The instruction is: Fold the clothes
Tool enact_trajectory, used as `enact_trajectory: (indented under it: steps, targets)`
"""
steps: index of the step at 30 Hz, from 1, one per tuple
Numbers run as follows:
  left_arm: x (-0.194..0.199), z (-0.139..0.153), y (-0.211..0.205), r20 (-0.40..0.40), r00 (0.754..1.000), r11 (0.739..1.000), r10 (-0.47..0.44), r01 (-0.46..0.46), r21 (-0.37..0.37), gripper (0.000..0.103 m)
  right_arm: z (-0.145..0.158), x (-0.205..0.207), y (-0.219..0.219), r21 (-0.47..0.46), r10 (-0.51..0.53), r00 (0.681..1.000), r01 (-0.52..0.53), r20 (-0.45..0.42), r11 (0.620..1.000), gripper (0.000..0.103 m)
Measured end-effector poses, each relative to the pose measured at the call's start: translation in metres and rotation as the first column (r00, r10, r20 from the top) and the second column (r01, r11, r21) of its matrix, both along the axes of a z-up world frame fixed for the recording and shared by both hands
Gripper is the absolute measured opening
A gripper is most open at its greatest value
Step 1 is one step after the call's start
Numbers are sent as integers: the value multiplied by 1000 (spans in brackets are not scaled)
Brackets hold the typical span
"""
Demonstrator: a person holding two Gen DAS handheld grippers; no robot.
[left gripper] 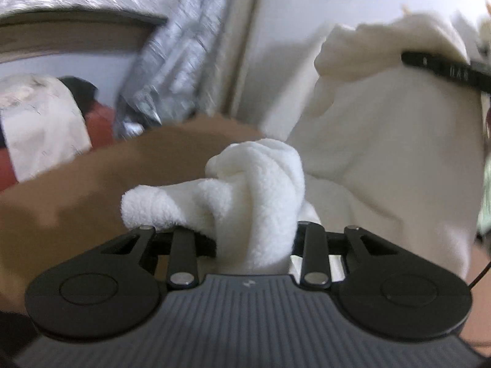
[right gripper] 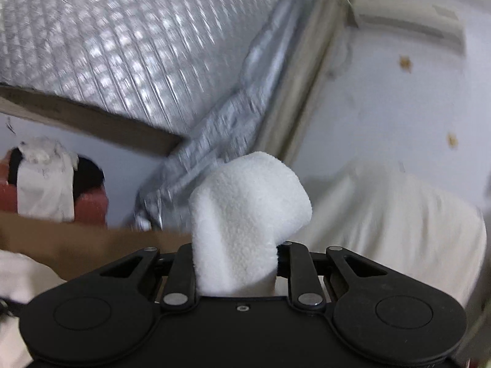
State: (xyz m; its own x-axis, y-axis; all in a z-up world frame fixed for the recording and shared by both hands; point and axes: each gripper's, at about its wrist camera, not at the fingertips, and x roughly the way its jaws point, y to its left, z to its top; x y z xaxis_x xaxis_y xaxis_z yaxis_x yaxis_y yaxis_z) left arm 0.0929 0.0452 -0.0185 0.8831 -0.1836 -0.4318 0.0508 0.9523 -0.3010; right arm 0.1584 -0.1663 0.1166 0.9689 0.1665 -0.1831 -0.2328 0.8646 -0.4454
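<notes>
A white fleece garment (left gripper: 383, 153) hangs stretched in the air between the two grippers. My left gripper (left gripper: 254, 236) is shut on a bunched corner of the garment (left gripper: 245, 190); the fingertips are hidden in the cloth. The black right gripper (left gripper: 445, 70) shows at the upper right of the left wrist view, holding the garment's top edge. In the right wrist view my right gripper (right gripper: 239, 260) is shut on a fold of the white fleece (right gripper: 248, 202), and the rest of the garment (right gripper: 399, 214) hangs to the right.
A brown table surface (left gripper: 92, 184) lies below. A pile of white, black and red clothes (left gripper: 46, 128) sits at the far left, also in the right wrist view (right gripper: 46, 190). A glass-block window (right gripper: 122, 46), a silver foil strip (right gripper: 230, 122) and white wall (right gripper: 399, 107) lie behind.
</notes>
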Motion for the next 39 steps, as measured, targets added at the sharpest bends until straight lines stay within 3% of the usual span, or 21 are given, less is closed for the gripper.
enact_trajectory:
  steps: [3, 6, 7, 8, 9, 10, 12, 13, 15, 18, 21, 23, 24, 26, 27, 28, 29, 32, 35, 37, 39]
  targets:
    - [23, 21, 17, 7, 998, 998, 65, -65, -1, 33, 31, 35, 17, -11, 66, 997, -66, 38, 998, 24]
    - [62, 8, 47, -40, 987, 986, 157, -159, -55, 37, 27, 96, 12, 62, 90, 996, -89, -18, 994, 30]
    - [75, -5, 59, -61, 979, 976, 195, -200, -91, 39, 15, 119, 6, 92, 81, 996, -77, -38, 993, 41]
    - [85, -25, 71, -75, 969, 962, 236, -244, -125, 49, -2, 140, 0, 117, 52, 997, -44, -61, 992, 64]
    - [93, -51, 83, -114, 957, 948, 268, -282, -145, 67, -24, 157, -7, 129, -7, 994, 21, -112, 991, 73]
    - [101, -80, 95, -178, 940, 935, 291, -318, -156, 71, -49, 173, -13, 131, -80, 981, 104, -178, 986, 80]
    - [122, -137, 120, -385, 874, 908, 296, -383, -171, 67, -99, 198, -28, 124, -201, 931, 248, -305, 961, 77]
    - [125, -151, 127, -429, 855, 892, 291, -405, -201, 68, -125, 202, -37, 122, -234, 902, 295, -364, 948, 75]
    - [122, -167, 137, -440, 850, 851, 291, -439, -286, 71, -165, 202, -57, 184, -231, 857, 347, -461, 920, 75]
    - [122, -165, 131, -435, 849, 863, 299, -435, -256, 75, -205, 198, -90, 366, -127, 801, 401, -585, 840, 77]
    - [115, -167, 125, -425, 856, 870, 294, -424, -253, 83, -238, 194, -118, 553, 25, 753, 461, -658, 694, 78]
    - [114, -169, 125, -408, 866, 863, 290, -421, -279, 83, -258, 196, -124, 621, 95, 726, 504, -681, 600, 81]
    - [114, -169, 124, -398, 872, 870, 284, -409, -277, 65, -268, 198, -121, 630, 118, 711, 519, -693, 578, 81]
    - [119, -156, 116, -380, 883, 913, 275, -363, -183, 41, -288, 204, -116, 644, 165, 680, 548, -715, 533, 76]
    - [117, -146, 110, -362, 887, 929, 286, -349, -121, 29, -291, 206, -110, 631, 155, 681, 536, -716, 561, 60]
    - [112, -133, 102, -333, 890, 936, 312, -348, -52, 27, -290, 210, -101, 599, 121, 694, 503, -709, 623, 14]
    - [109, -122, 96, -303, 891, 936, 339, -351, 16, 24, -289, 213, -93, 561, 88, 709, 470, -700, 681, 10]
    - [109, -110, 89, -279, 886, 929, 370, -343, 141, 23, -278, 210, -79, 464, -49, 755, 452, -654, 762, 7]
    - [112, -131, 102, -377, 850, 928, 367, -364, 83, 23, -272, 197, -57, 268, -224, 785, 442, -578, 856, 9]
    - [111, -134, 108, -394, 845, 926, 361, -374, 47, 24, -267, 173, -49, 325, -146, 803, 391, -578, 861, 17]
    - [108, -129, 110, -386, 852, 928, 353, -372, 27, 25, -258, 138, -44, 450, 3, 810, 322, -586, 833, 21]
